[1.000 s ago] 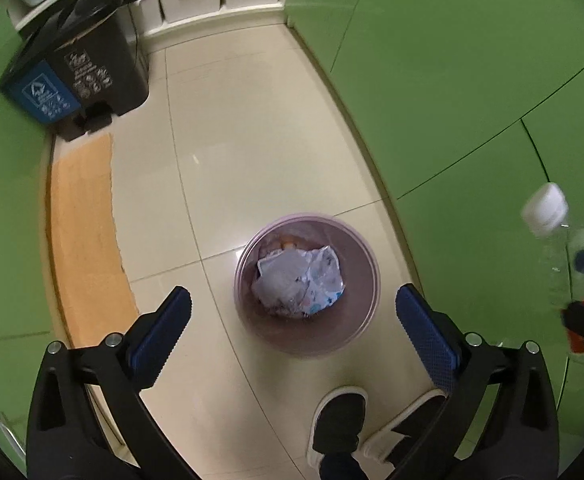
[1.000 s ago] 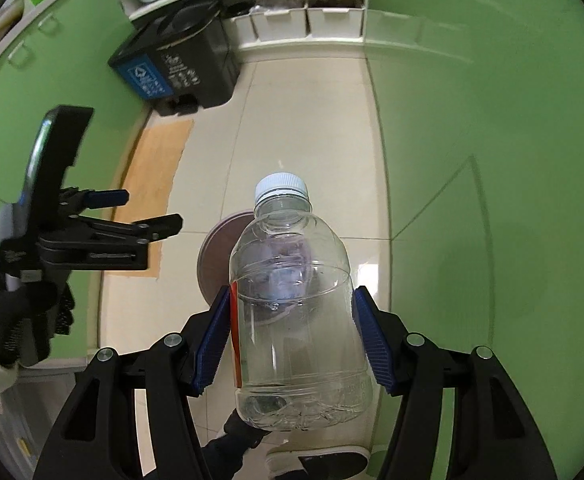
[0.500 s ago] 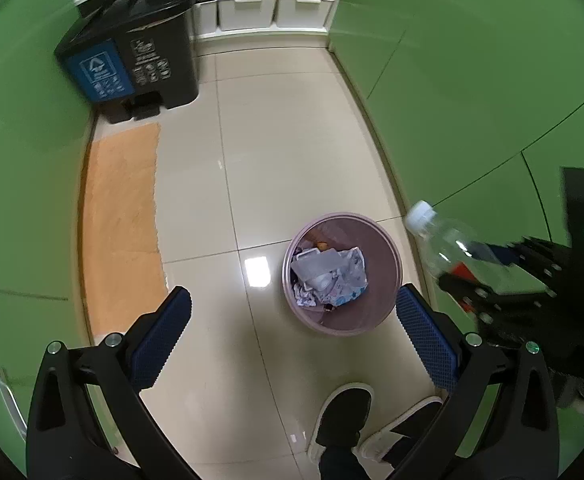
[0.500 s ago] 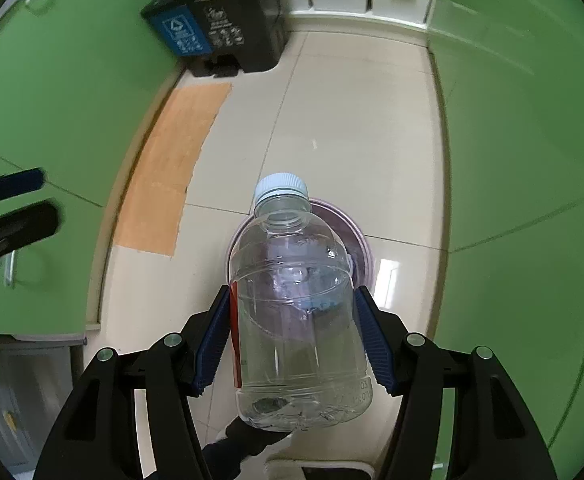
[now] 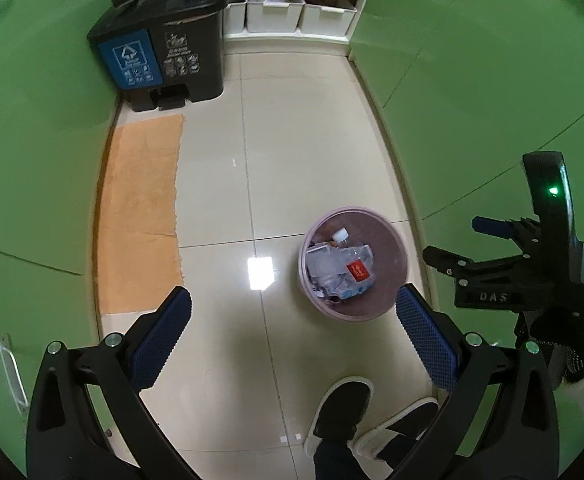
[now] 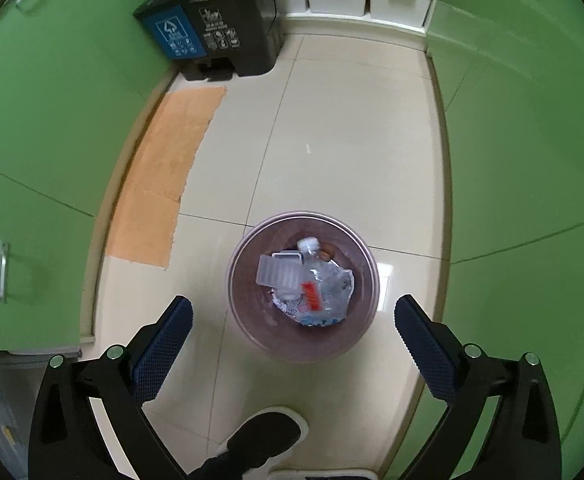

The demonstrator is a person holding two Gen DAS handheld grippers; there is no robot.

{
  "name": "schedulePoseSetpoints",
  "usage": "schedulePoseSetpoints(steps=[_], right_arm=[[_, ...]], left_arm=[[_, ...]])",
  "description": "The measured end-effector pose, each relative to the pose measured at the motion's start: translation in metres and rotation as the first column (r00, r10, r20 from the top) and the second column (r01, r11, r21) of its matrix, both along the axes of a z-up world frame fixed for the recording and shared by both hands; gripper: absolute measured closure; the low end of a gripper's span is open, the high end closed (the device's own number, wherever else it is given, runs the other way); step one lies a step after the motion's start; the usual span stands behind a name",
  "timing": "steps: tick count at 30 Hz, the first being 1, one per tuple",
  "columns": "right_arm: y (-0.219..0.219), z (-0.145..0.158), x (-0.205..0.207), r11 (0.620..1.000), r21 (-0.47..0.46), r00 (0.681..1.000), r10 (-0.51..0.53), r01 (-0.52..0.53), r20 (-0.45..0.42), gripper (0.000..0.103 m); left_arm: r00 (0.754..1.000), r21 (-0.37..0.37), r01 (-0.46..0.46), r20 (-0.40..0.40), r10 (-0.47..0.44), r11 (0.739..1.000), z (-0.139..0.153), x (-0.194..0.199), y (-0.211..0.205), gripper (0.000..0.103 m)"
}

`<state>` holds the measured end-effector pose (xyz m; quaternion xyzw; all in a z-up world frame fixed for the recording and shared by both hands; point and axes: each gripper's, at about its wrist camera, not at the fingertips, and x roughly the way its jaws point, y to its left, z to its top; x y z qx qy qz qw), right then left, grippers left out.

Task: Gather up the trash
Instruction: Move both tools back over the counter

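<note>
Left tool (image 5: pixel 290 322): jaws spread wide, nothing between the blue pads, held above the tiled floor (image 5: pixel 292 140).

Orange mat (image 5: pixel 140 216): flat on the floor, ahead and left of the left tool, along the green cabinet fronts (image 5: pixel 32 160).

Two-part pedal bin (image 5: pixel 164 52): black with a blue recycling panel, far ahead of both tools, at the end of the mat, beside a low shelf with white storage boxes (image 5: pixel 274 16).

Pink waste basket (image 5: pixel 391 240): round, standing on the floor just ahead of the left tool's right finger; in the right wrist view it sits directly ahead, centred between that tool's fingers.

Clear plastic bottle (image 6: pixel 323 276): white cap, red label, lying on its side inside the basket on top of crumpled wrappers, beside a clear plastic tray (image 6: pixel 278 270).

Shoes (image 5: pixel 341 410): dark with white soles, on the floor below the left tool, near the basket.

Right tool (image 6: pixel 292 322): jaws wide apart, holding nothing, poised over the basket; seen from the side at the right edge of the left wrist view, gripped by a gloved hand (image 5: pixel 567 336).
</note>
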<state>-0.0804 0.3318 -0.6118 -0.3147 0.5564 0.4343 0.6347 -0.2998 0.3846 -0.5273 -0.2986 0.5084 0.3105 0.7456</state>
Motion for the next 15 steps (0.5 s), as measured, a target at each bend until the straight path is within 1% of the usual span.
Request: schedulePoseSetpoints(steps=[3, 4, 5, 6, 8, 9, 10, 11, 13, 14, 15], right_arm=[[-0.011, 0.041, 0.002, 0.999, 0.009, 1.0, -0.031, 0.031, -0.004, 0.006], [-0.016, 0.059, 0.005, 0.999, 0.016, 0.999, -0.052, 0.052, -0.011, 0.006], [-0.021, 0.073, 0.007, 0.998, 0.022, 0.998, -0.065, 0.065, -0.014, 0.006], [-0.027, 0.095, 0.009, 0.996, 0.031, 0.997, -0.082, 0.082, -0.013, 0.006], [-0.04, 0.143, 0.015, 0.99, 0.063, 0.992, -0.125, 0.125, -0.014, 0.006], [-0.045, 0.16, 0.016, 0.988, 0.074, 0.991, -0.134, 0.134, -0.008, 0.006], [-0.052, 0.185, 0.019, 0.985, 0.091, 0.989, -0.149, 0.149, 0.002, 0.006], [-0.058, 0.21, 0.02, 0.98, 0.109, 0.986, -0.168, 0.166, 0.007, 0.006], [-0.069, 0.25, 0.025, 0.972, 0.14, 0.981, -0.192, 0.187, 0.026, 0.006], [-0.077, 0.278, 0.028, 0.966, 0.163, 0.977, -0.211, 0.201, 0.043, 0.006], [-0.08, 0.293, 0.031, 0.961, 0.177, 0.973, -0.223, 0.211, 0.051, 0.006]], left_arm=[[0.999, 0.013, 0.031, 0.014, -0.031, 0.999, 0.034, 0.013, -0.007, 0.003], [0.999, 0.015, 0.038, 0.021, -0.039, 0.999, 0.045, 0.017, -0.009, 0.003], [0.998, 0.019, 0.051, 0.032, -0.052, 0.999, 0.062, 0.023, -0.011, 0.003], [0.997, 0.024, 0.062, 0.04, -0.063, 0.998, 0.076, 0.028, -0.014, 0.003], [0.994, 0.038, 0.093, 0.058, -0.095, 0.995, 0.113, 0.04, -0.019, 0.003], [0.992, 0.042, 0.105, 0.068, -0.108, 0.994, 0.13, 0.045, -0.021, 0.003], [0.989, 0.048, 0.119, 0.078, -0.123, 0.992, 0.146, 0.05, -0.024, 0.003], [0.985, 0.058, 0.139, 0.09, -0.144, 0.989, 0.169, 0.057, -0.027, 0.003], [0.978, 0.074, 0.168, 0.111, -0.176, 0.983, 0.203, 0.069, -0.032, 0.003], [0.972, 0.087, 0.188, 0.124, -0.198, 0.978, 0.224, 0.077, -0.036, 0.003], [0.967, 0.099, 0.204, 0.132, -0.216, 0.974, 0.24, 0.084, -0.039, 0.003]])
